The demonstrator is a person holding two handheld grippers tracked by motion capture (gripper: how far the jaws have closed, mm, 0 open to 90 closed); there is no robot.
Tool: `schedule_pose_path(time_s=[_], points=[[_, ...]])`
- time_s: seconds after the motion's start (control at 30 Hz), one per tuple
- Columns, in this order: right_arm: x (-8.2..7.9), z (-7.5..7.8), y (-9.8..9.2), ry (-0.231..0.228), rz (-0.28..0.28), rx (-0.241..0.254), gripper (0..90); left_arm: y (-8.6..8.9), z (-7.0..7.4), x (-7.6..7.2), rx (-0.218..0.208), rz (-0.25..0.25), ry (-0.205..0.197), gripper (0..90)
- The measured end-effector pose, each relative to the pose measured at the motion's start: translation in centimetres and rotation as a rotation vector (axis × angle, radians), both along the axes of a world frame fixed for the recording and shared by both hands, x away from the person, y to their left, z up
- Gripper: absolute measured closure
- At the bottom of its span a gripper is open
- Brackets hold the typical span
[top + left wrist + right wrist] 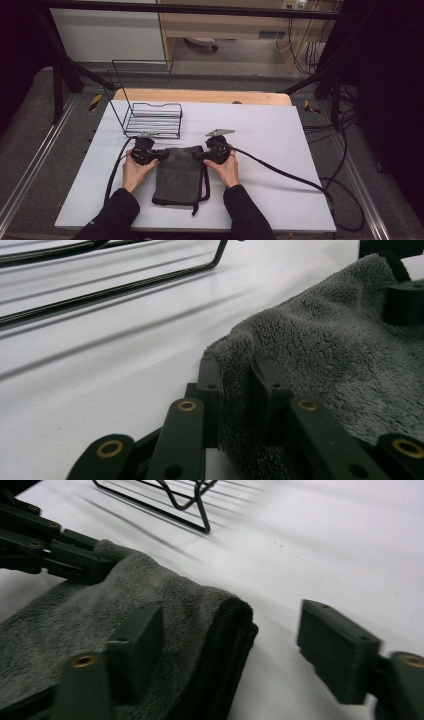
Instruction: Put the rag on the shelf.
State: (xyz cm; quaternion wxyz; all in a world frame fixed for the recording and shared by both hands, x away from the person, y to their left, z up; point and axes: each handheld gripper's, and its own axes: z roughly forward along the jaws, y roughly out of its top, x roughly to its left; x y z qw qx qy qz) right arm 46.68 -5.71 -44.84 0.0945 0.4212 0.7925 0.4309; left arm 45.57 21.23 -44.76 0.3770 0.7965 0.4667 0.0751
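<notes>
We have a soft, limp grey towel folded on the white surface; our left gripper pinches one far corner, our right gripper's fingers straddle the other, unclosed.

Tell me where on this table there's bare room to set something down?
The white table is bare right of the right gripper, apart from its cable, and along the left edge beside the left gripper. It is crowded mid-table, around the grey towel and the wire rack behind it.
</notes>
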Motion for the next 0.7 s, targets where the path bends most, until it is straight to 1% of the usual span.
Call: schedule_pose_path(time_s=[0.03,0.07,0.1,0.13,0.23,0.27,0.3,0.37,0.4,0.43,0.47,0.5,0.53,0.57,0.6,0.63,0.7], points=[[0.11,-0.02,0.08,0.009,-0.005,-0.005,33.7,0.01,0.0,0.0,0.001,-0.001,-0.002,76.3],[0.32,-0.1,0.29,0.024,-0.005,-0.014,39.4,0.01,-0.01,0.01,0.001,-0.002,-0.002,76.3],[0.36,-0.13,0.41,0.029,-0.001,-0.014,41.8,0.02,-0.01,0.01,0.001,-0.003,-0.003,76.3],[0.36,-0.13,0.41,0.029,-0.001,-0.014,41.8,0.03,-0.01,0.01,0.0,-0.004,-0.003,76.3],[0.48,-0.26,0.63,0.058,0.002,-0.013,48.0,0.04,-0.02,0.01,0.0,-0.005,-0.005,76.3],[0.59,-0.41,0.66,0.083,0.001,-0.004,50.4,0.03,-0.02,0.0,0.001,-0.006,-0.005,76.3],[0.59,-0.41,0.66,0.083,0.001,-0.004,50.4,0.02,-0.02,-0.01,0.003,-0.005,-0.007,76.3],[0.58,-0.44,0.68,0.102,0.001,0.007,54.9,0.01,-0.03,-0.02,0.003,-0.006,-0.008,76.3],[0.58,-0.44,0.68,0.102,0.001,0.007,54.9,0.04,-0.03,-0.01,0.002,-0.006,-0.008,76.3],[0.64,-0.43,0.68,0.121,0.001,0.016,58.6,0.06,-0.04,-0.01,-0.001,-0.006,-0.006,76.3],[0.66,-0.4,0.68,0.131,-0.001,0.02,60.2,0.06,-0.04,-0.01,-0.002,-0.005,-0.007,76.3],[0.66,-0.4,0.68,0.131,-0.001,0.02,60.2,0.06,-0.04,-0.01,-0.002,-0.005,-0.006,76.3],[0.7,-0.38,0.66,0.145,-0.001,0.026,62.4,0.07,-0.04,-0.01,-0.003,-0.006,-0.007,76.3],[0.8,-0.35,0.63,0.165,0.004,0.035,66.7,0.09,-0.05,0.0,-0.004,-0.008,-0.006,76.3],[0.82,-0.34,0.63,0.177,0.004,0.041,68.3,0.13,-0.07,0.02,-0.009,-0.008,-0.004,76.3],[0.82,-0.34,0.63,0.177,0.004,0.041,68.3,0.19,-0.09,0.06,-0.014,-0.007,-0.001,76.3],[0.87,-0.3,0.6,0.189,0.004,0.048,71.3,0.3,-0.1,0.1,-0.021,-0.007,0.005,76.4]])
